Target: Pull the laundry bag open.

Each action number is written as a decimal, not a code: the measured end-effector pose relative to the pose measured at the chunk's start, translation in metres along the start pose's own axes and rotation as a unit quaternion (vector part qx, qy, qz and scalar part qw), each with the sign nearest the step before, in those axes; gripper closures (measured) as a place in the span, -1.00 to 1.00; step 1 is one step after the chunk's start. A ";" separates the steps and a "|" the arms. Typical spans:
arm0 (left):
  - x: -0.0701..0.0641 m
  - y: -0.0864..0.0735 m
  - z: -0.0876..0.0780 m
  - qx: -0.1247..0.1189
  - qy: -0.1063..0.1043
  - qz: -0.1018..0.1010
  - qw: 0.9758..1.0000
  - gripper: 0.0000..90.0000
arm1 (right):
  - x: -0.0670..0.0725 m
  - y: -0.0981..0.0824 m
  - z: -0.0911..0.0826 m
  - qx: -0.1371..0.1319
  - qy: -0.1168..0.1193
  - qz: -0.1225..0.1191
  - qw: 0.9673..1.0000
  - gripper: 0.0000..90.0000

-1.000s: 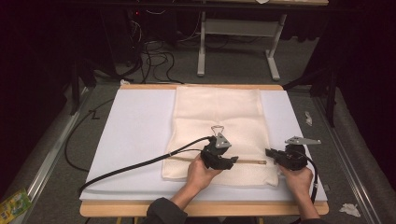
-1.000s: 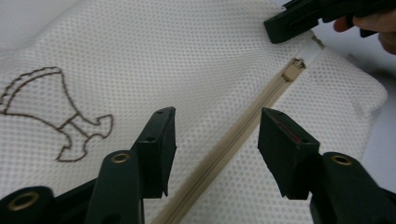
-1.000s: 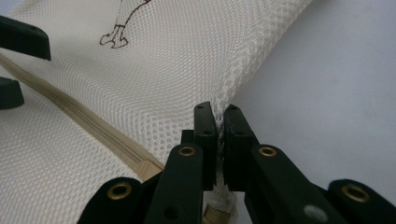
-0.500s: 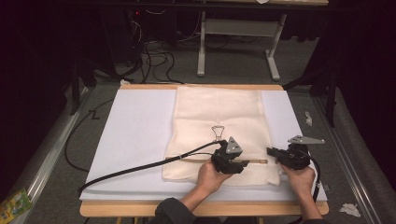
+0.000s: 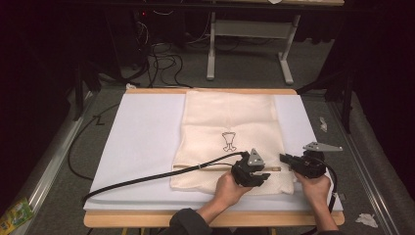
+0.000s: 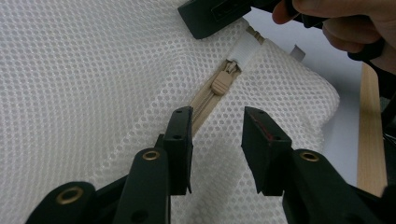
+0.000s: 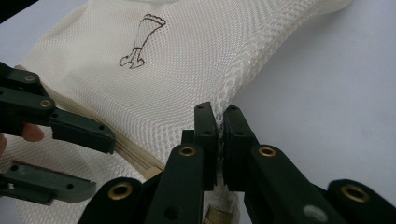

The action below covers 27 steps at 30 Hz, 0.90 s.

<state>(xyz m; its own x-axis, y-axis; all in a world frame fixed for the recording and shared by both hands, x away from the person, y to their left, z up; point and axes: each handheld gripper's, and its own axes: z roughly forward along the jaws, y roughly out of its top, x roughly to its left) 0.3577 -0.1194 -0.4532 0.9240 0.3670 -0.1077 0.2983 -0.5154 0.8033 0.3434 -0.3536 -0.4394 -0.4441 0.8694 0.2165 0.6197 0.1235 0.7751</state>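
Dark floor and cable clutter sit behind the wooden table [image 5: 147, 219], whose top is covered by a white sheet [image 5: 142, 142]. On that sheet lies a cream mesh laundry bag [image 5: 230, 122], flat, with a small dark printed figure [image 5: 228, 141] near its middle and a tan zipper [image 6: 201, 103] running across its near end. At the bag's near right edge the right gripper [image 7: 219, 122] has its jaws pressed together on the mesh seam, pinning that corner. Just to its left the left gripper [image 6: 215, 127] hovers over the zipper track with its jaws apart, one on either side of the tape, and the zipper pull [image 6: 221, 84] lies a little beyond the tips, close to the white end tab [image 6: 244, 48]. My guess is the pull is about to be taken. To do it well, the left jaws should move forward along the track until they straddle the pull itself, then close squarely on it rather than on loose mesh, while the right gripper's pinch keeps the bag taut so the slider runs without bunching.
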 end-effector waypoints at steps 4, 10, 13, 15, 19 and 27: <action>-0.001 0.003 0.008 0.007 0.000 0.001 1.000 0.40 | 0.000 0.000 -0.001 -0.002 0.005 -0.001 1.000 0.94; 0.002 0.001 0.014 0.008 -0.004 -0.012 1.000 0.50 | 0.001 -0.001 -0.001 0.000 0.008 -0.001 1.000 0.94; 0.003 0.000 0.017 0.008 -0.012 -0.018 1.000 0.53 | 0.004 0.000 0.000 0.004 0.007 -0.004 1.000 0.95; 0.004 0.000 0.018 0.008 -0.014 -0.022 1.000 0.53 | 0.005 0.001 0.000 0.002 0.007 -0.009 1.000 0.95; 0.005 0.000 0.020 0.006 -0.014 -0.031 0.999 0.51 | 0.009 0.005 0.001 0.000 0.013 -0.012 1.000 0.95; 0.010 0.002 0.024 0.003 -0.027 -0.053 0.998 0.57 | 0.013 0.009 0.003 0.001 0.019 -0.013 1.000 0.95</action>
<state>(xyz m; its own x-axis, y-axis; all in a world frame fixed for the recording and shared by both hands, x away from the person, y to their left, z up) 0.3736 -0.1352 -0.4670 0.8981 0.3786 -0.2236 0.3974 -0.4809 0.7815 0.3446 -0.3397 -0.4315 -0.4841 0.8471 0.2191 0.6092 0.1466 0.7794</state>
